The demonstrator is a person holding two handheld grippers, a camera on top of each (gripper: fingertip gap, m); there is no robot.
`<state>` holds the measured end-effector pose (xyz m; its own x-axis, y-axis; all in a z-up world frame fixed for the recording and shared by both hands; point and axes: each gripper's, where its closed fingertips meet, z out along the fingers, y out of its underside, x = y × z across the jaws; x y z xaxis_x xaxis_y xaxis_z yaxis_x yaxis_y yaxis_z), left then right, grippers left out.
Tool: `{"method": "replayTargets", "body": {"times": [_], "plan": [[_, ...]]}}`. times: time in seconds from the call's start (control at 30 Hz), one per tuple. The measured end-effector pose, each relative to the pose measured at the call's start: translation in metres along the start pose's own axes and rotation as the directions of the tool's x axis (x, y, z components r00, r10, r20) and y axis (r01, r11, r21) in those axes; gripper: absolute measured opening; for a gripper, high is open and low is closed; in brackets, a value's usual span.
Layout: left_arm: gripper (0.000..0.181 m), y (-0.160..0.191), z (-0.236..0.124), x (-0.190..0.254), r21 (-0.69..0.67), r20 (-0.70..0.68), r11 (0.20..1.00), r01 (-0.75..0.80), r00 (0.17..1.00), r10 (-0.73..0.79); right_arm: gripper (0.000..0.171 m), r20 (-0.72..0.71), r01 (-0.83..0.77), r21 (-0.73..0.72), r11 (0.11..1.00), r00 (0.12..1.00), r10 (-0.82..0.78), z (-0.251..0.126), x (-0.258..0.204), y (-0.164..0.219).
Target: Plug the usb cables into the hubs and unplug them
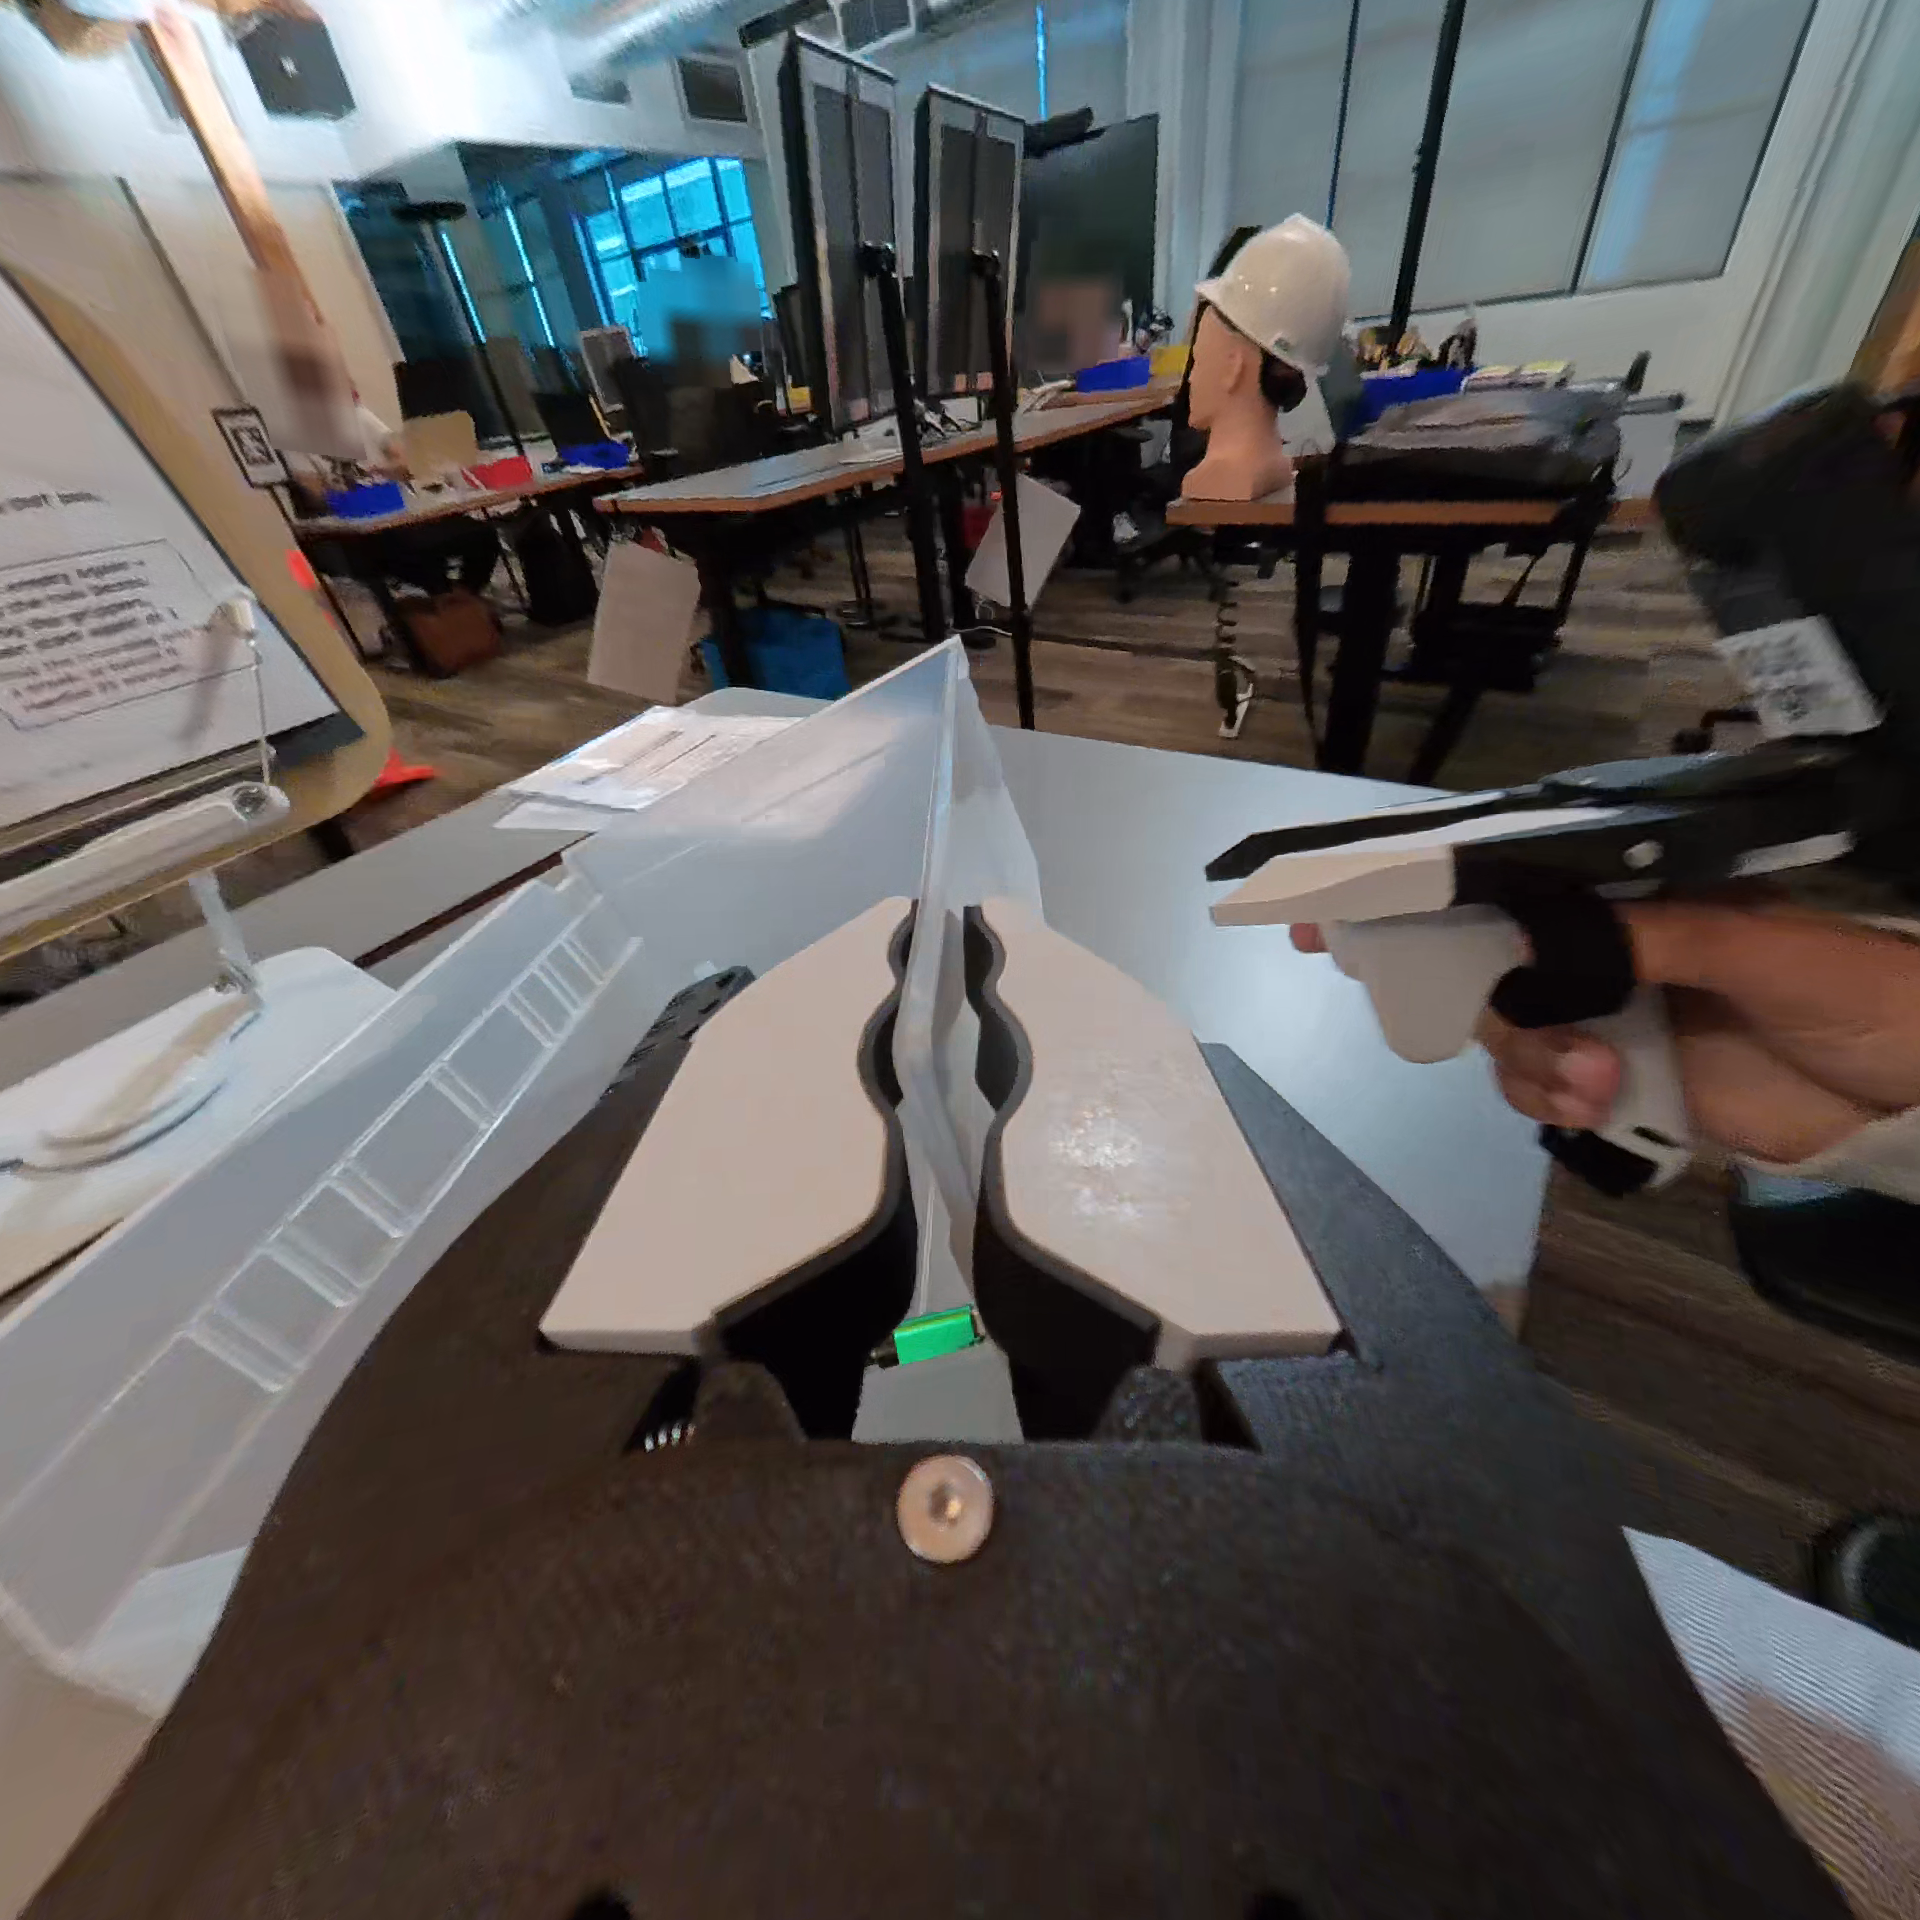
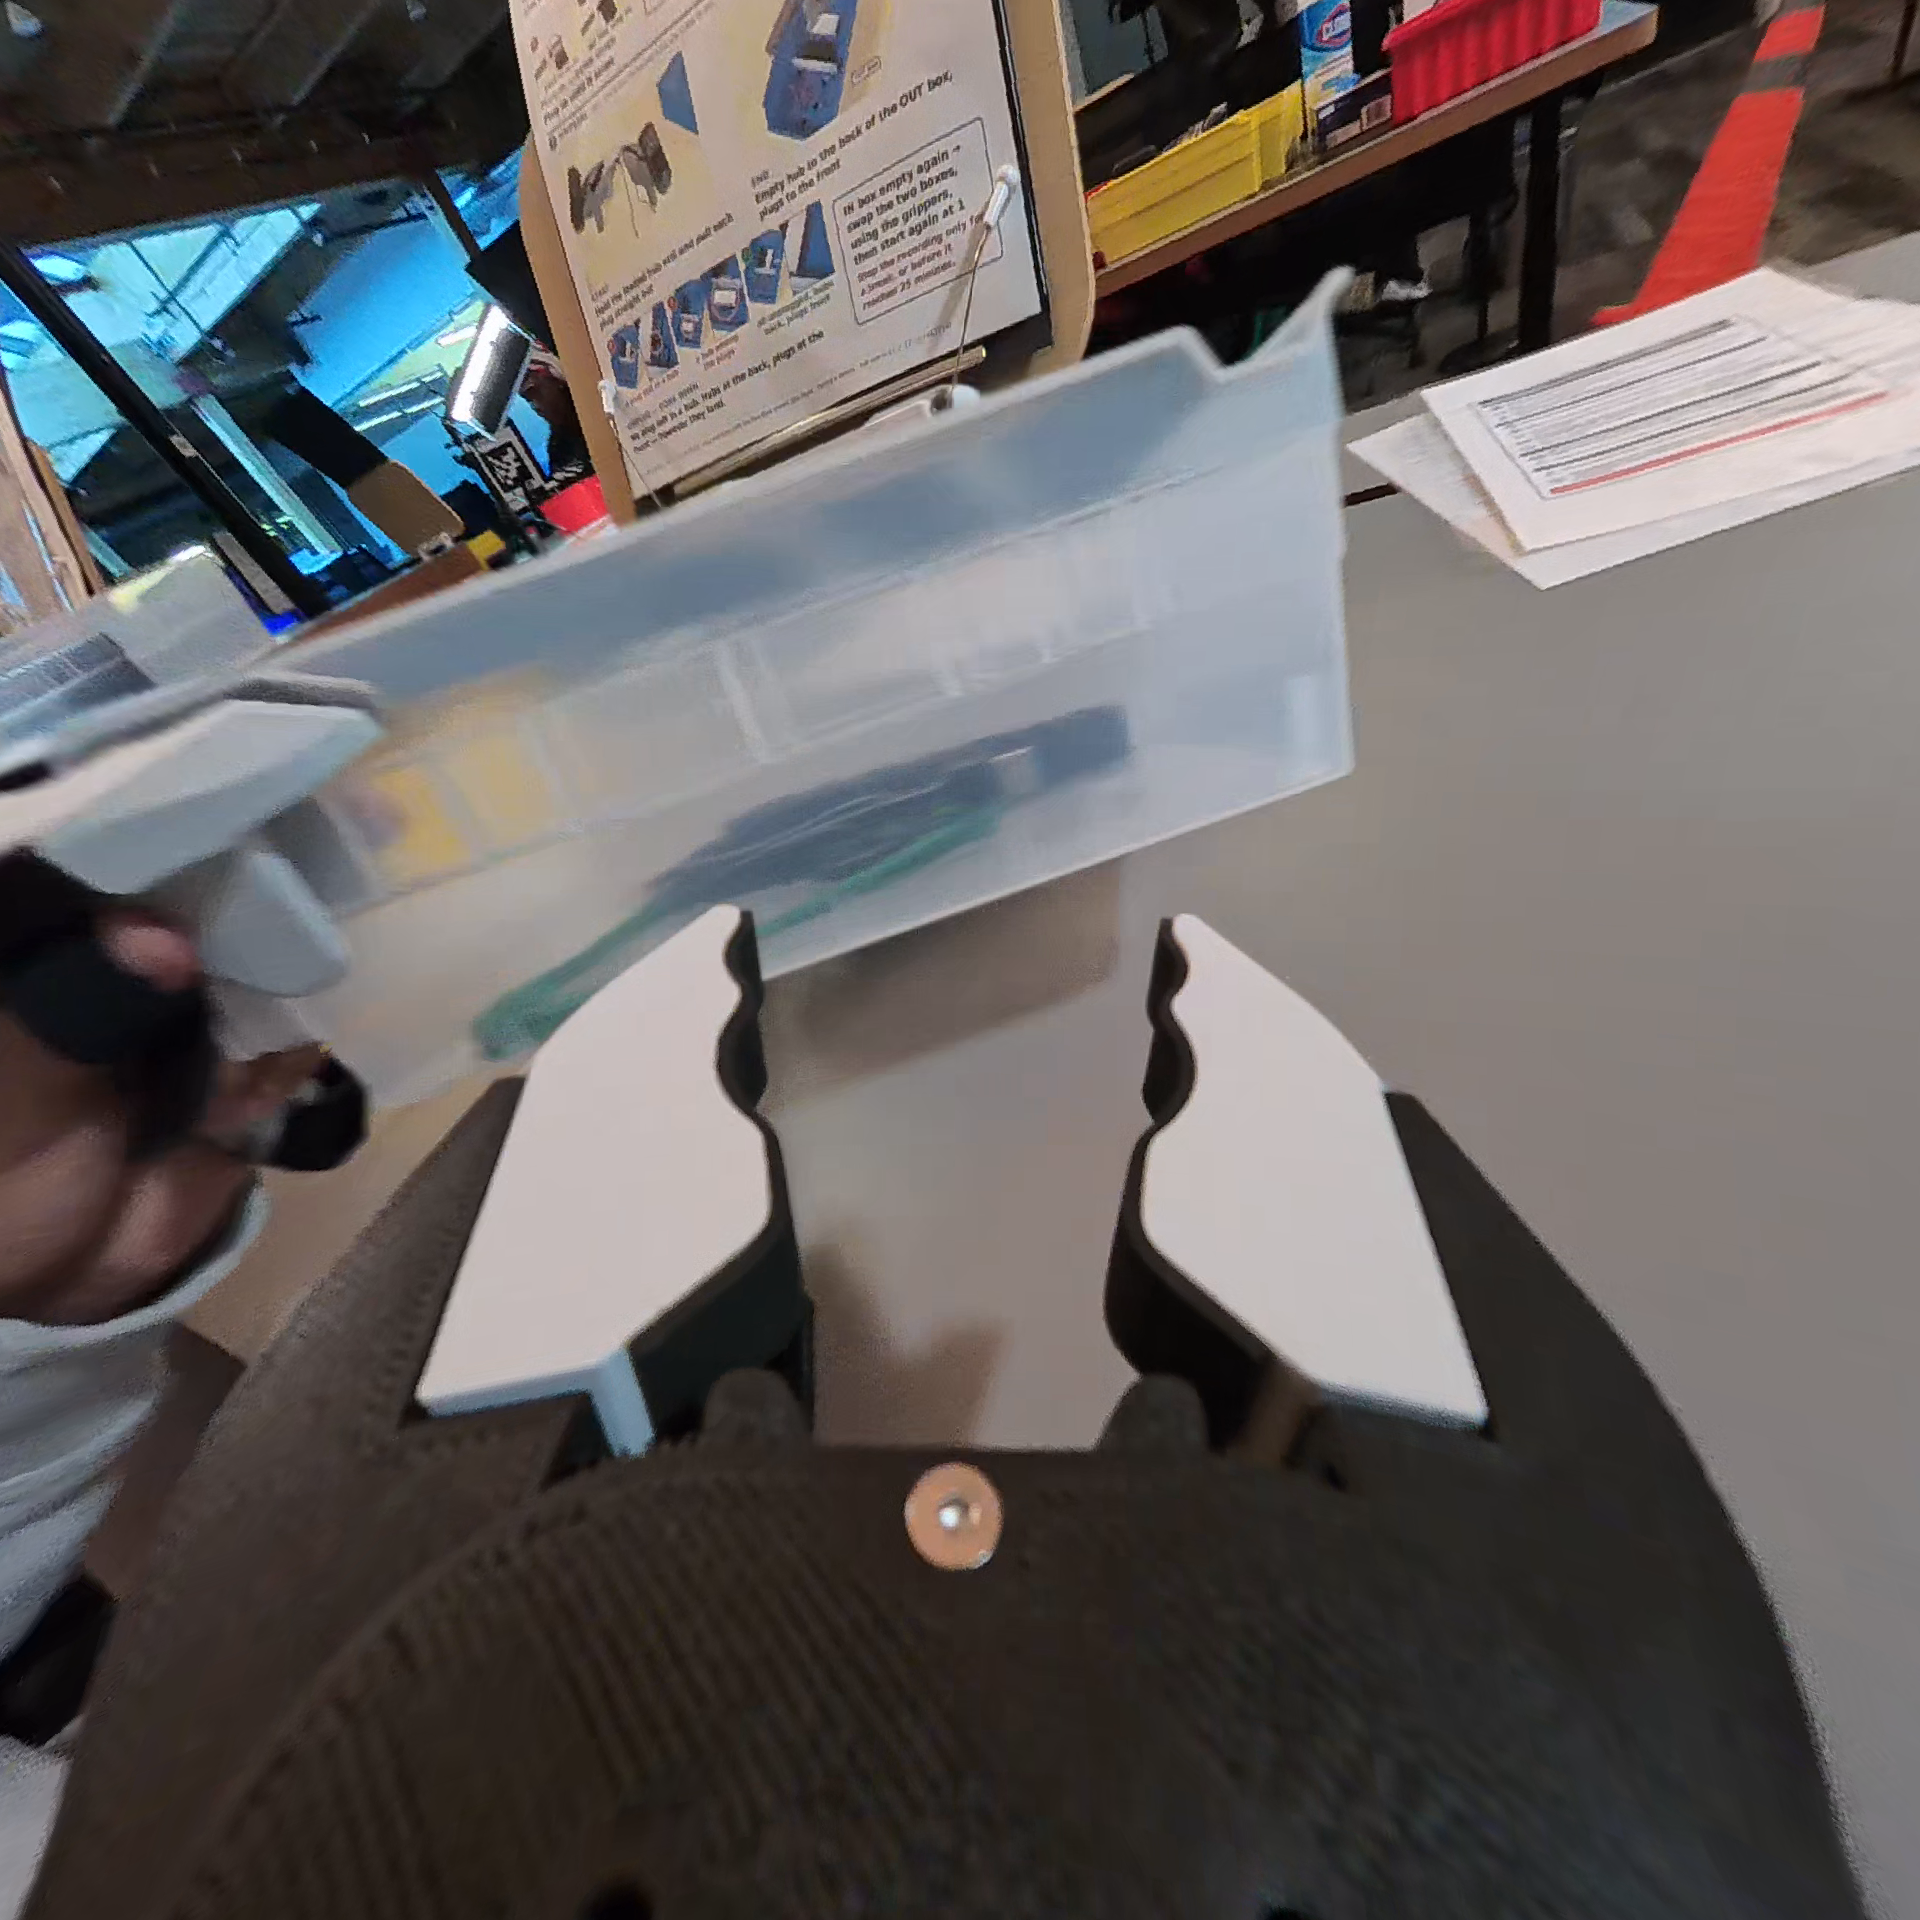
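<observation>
The left gripper [image 1: 940, 935] is clamped on the thin wall of a translucent plastic bin [image 1: 790, 800], the wall running straight out from between its jaws; a small green piece [image 1: 935, 1335] shows at the base of the gap. In the right wrist view the bin [image 2: 1039, 582] hangs tilted, its low edge just beyond the tips of the right gripper [image 2: 956, 935], whose jaws stand wide with nothing between them. Dark and green cables [image 2: 831, 842] lie inside the bin. Bare grey table [image 2: 1558, 935] spreads right of the jaws; papers [image 2: 1662, 416] and an instruction board [image 2: 790, 208] lie beyond.
</observation>
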<state>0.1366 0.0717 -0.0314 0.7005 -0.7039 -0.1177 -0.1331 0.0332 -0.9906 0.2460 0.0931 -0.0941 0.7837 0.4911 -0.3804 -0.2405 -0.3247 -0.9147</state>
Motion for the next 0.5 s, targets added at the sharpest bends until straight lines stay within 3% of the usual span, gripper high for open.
{"method": "replayTargets", "body": {"times": [0.07,0.17,0.37,0.43,0.47,0.5], "plan": [[0.006,0.014,0.021,0.003,-0.003,-0.001,1.0,0.013,1.0,-0.013,0.072,0.017,-0.023,-0.015,1.0,1.0,0.023,-0.001,0.001,0.003],[0.003,0.04,0.052,0.008,-0.023,-0.014,0.987,0.156,0.988,-0.156,0.072,0.022,-0.058,-0.025,0.998,0.998,0.058,-0.002,0.004,0.005],[0.006,0.06,0.093,0.032,-0.053,-0.023,0.983,0.176,0.984,-0.177,0.072,0.02,-0.089,-0.025,0.996,0.996,0.089,-0.001,0.008,0.005],[0.017,0.066,0.102,0.051,-0.124,-0.108,0.959,0.255,0.957,-0.269,0.076,-0.003,-0.073,-0.022,0.997,0.997,0.073,-0.001,0.011,0.005],[0.031,0.066,0.104,0.068,-0.166,-0.22,0.942,0.291,0.921,-0.323,0.079,-0.029,-0.055,-0.015,0.998,0.998,0.054,-0.002,0.014,0.004],[0.058,0.066,0.102,0.084,-0.214,-0.334,0.922,0.323,0.863,-0.38,0.082,-0.055,-0.032,-0.004,0.999,0.998,0.032,-0.004,0.018,0.002]]}}
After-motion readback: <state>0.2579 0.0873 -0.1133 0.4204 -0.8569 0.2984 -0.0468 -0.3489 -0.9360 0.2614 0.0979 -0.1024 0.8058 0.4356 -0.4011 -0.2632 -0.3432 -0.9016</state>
